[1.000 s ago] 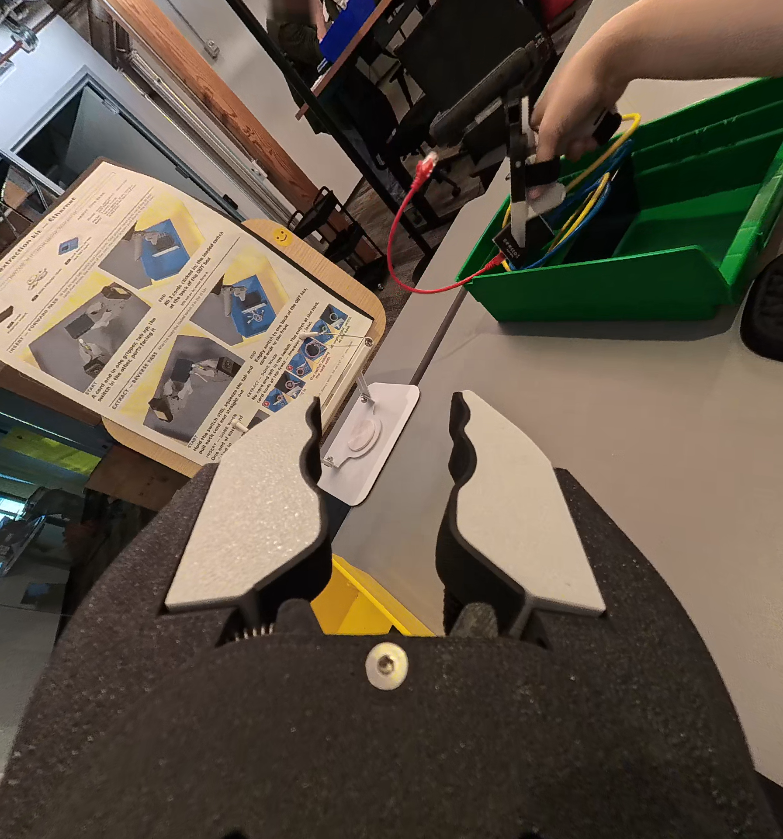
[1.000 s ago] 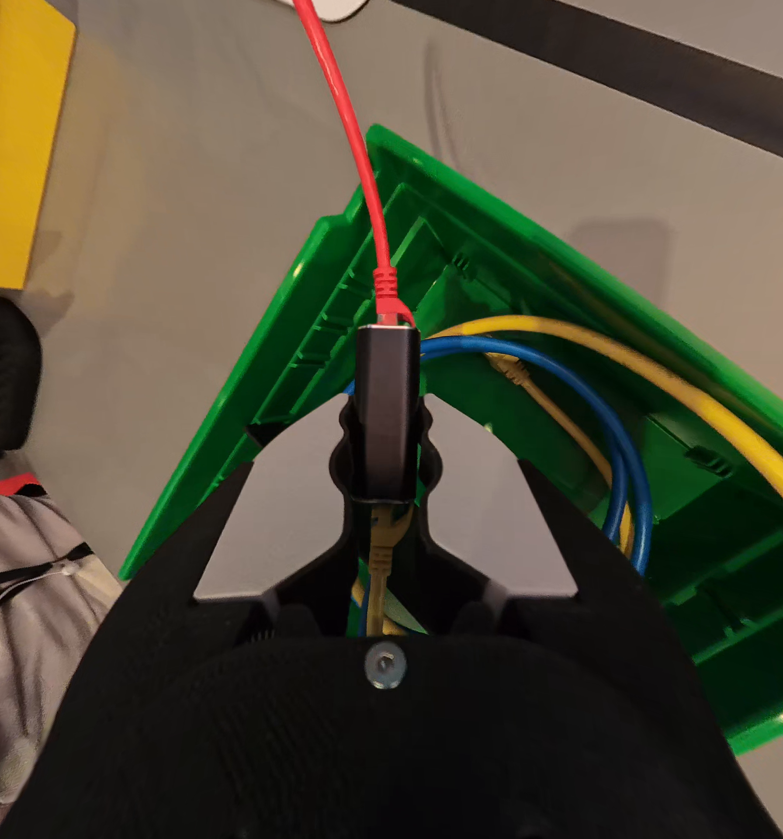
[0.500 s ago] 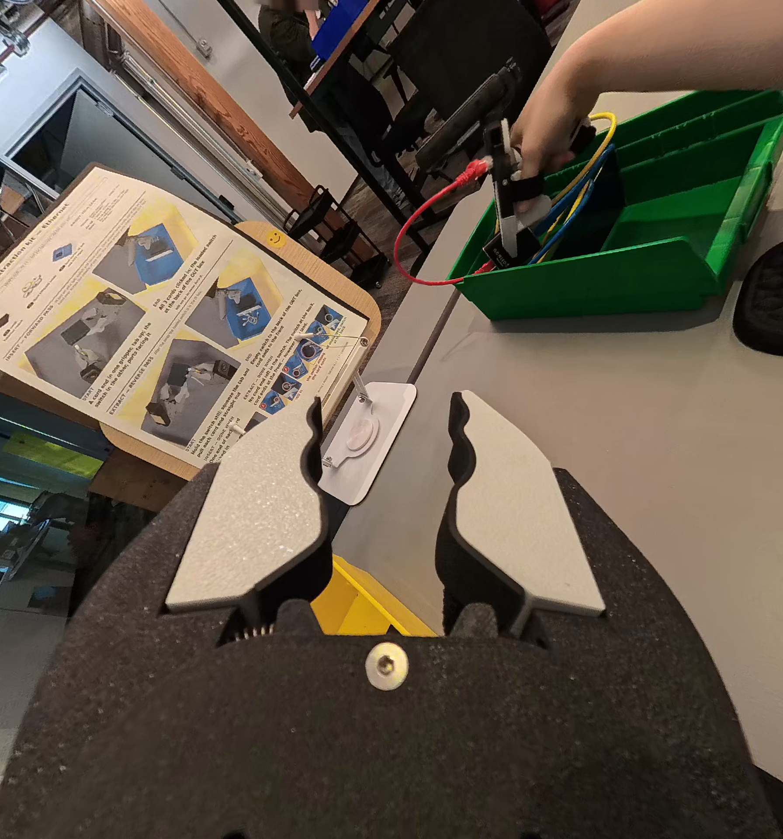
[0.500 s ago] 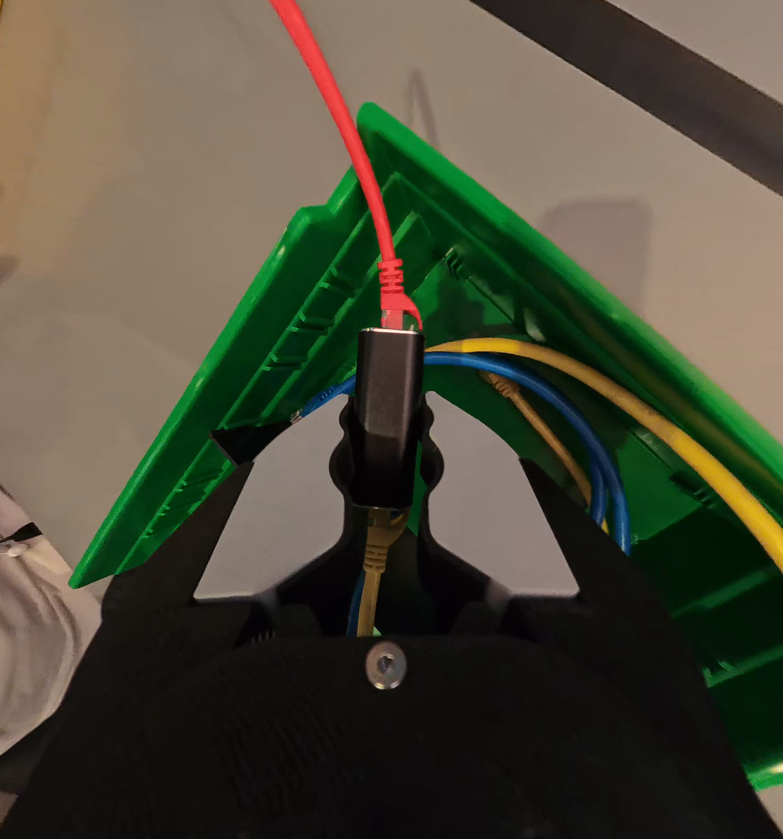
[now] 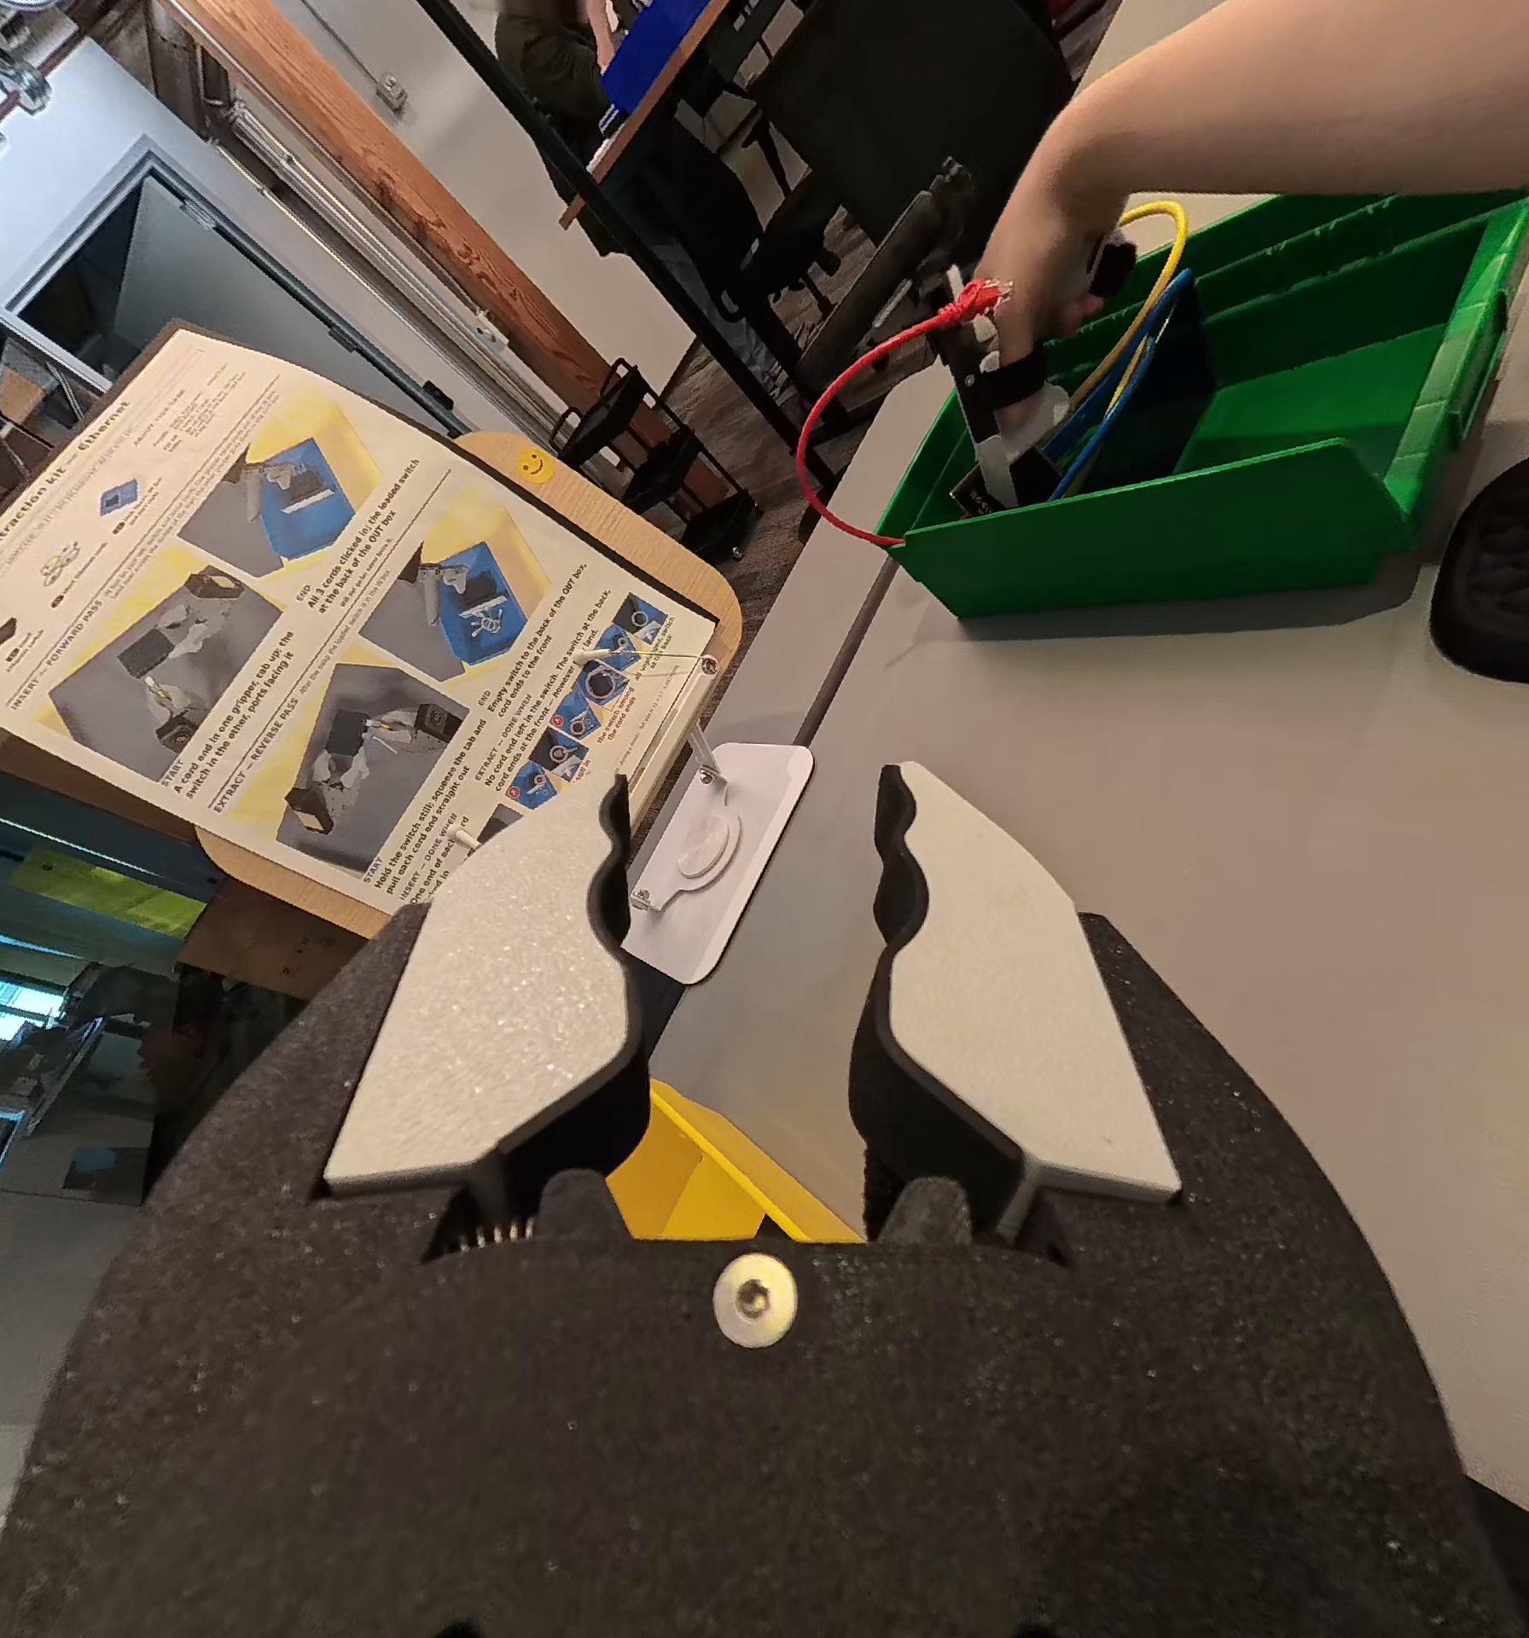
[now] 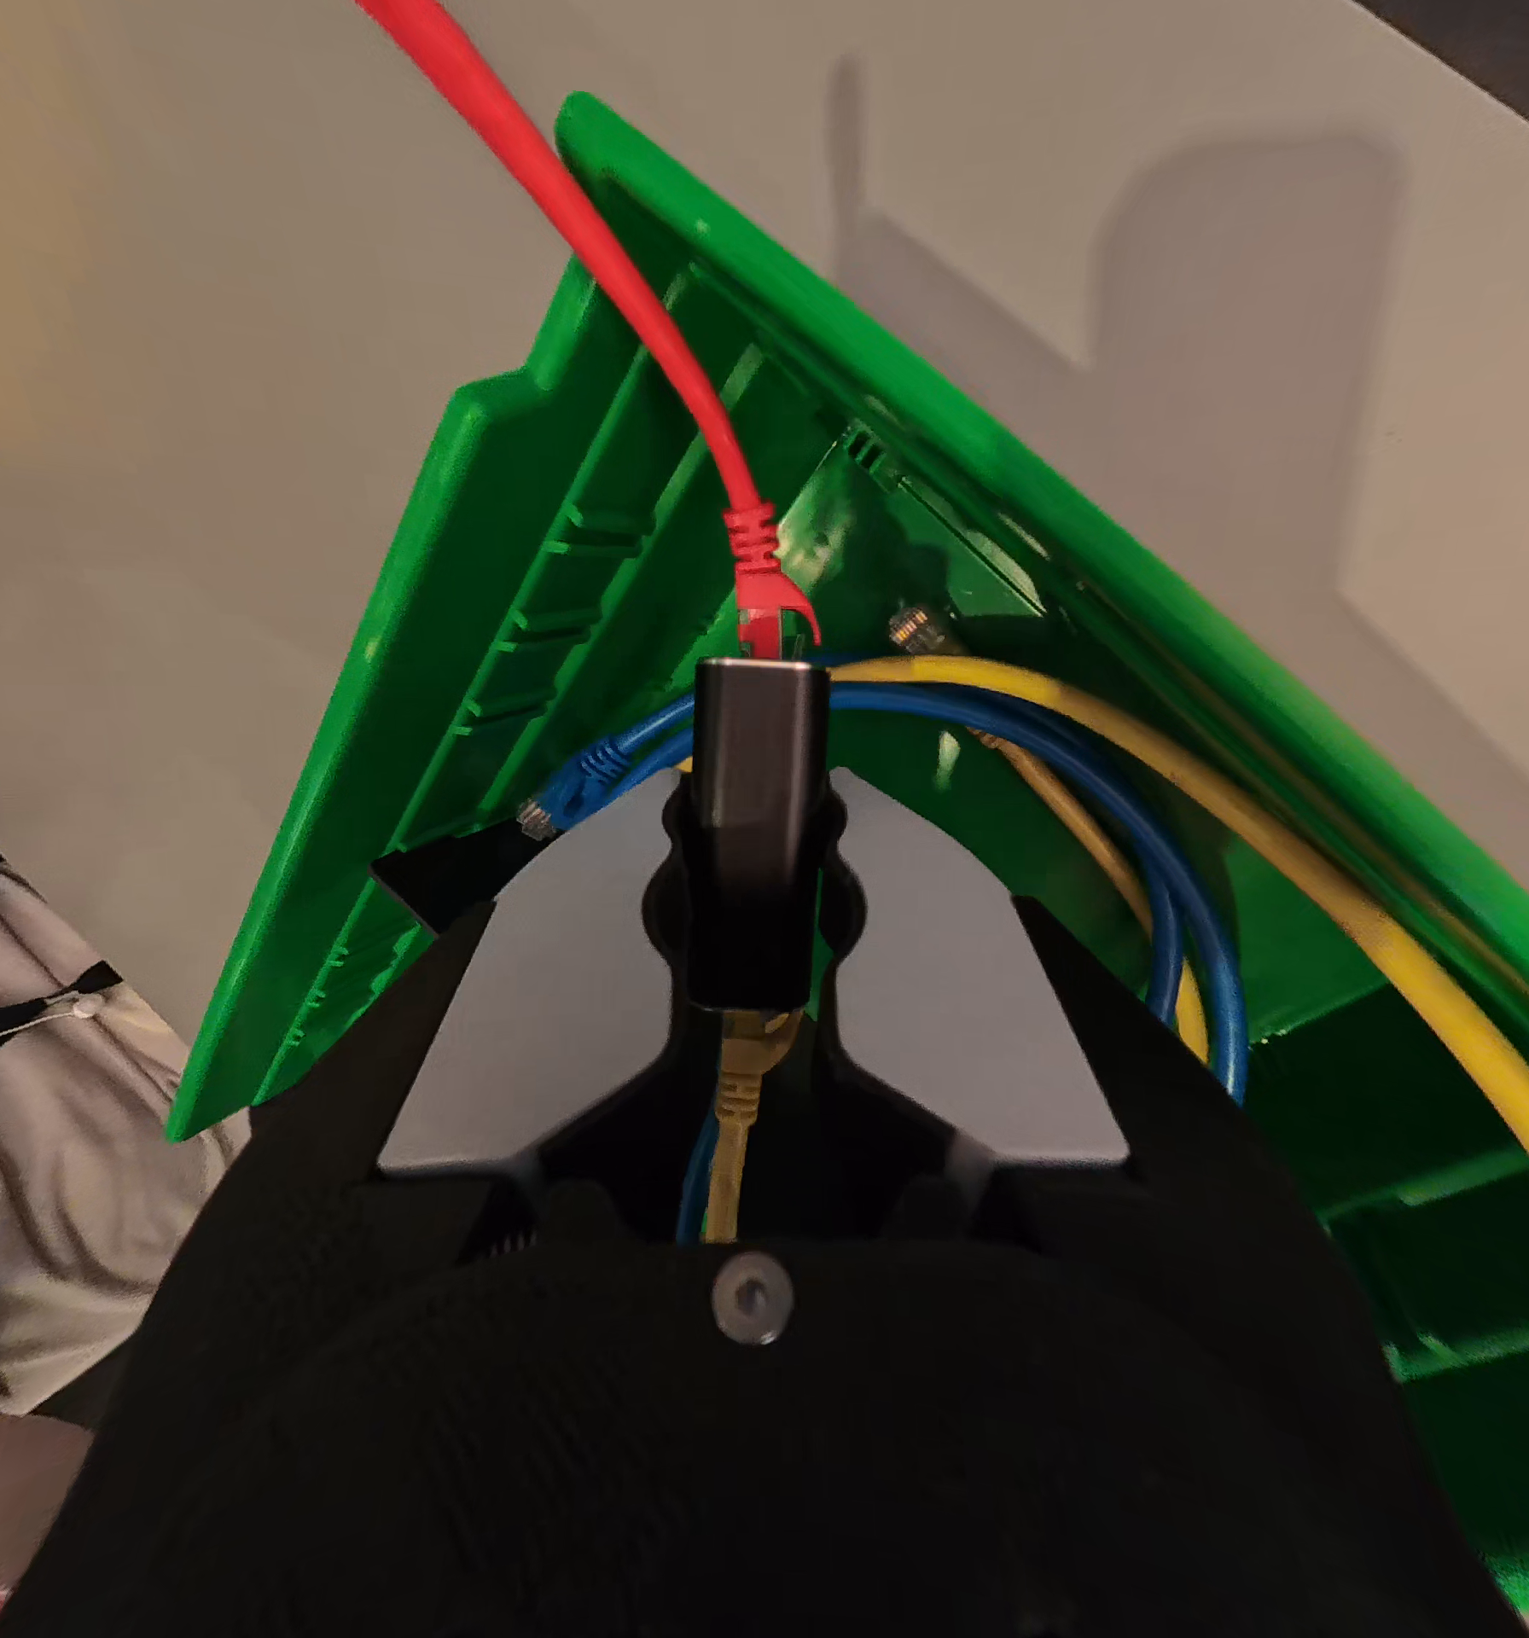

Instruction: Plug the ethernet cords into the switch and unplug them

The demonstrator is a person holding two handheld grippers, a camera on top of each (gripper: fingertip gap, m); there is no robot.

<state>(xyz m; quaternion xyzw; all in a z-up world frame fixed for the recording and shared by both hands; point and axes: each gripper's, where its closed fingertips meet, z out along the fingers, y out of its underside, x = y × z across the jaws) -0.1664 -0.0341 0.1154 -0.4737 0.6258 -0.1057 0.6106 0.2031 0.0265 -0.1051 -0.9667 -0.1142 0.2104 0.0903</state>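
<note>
Between the right fingers [image 6: 836,851], pressed: black switch [image 6: 756,798]

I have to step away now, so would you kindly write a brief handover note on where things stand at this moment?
Left gripper: open, empty, above the grey table.
Right gripper: clamped on the black switch, held over the green bin.
Red cord: plugged into the switch's far end. A yellow cord enters its near end.
Blue cord: one plug lies loose in the bin.
Left: which pass this is cannot be told.
</note>
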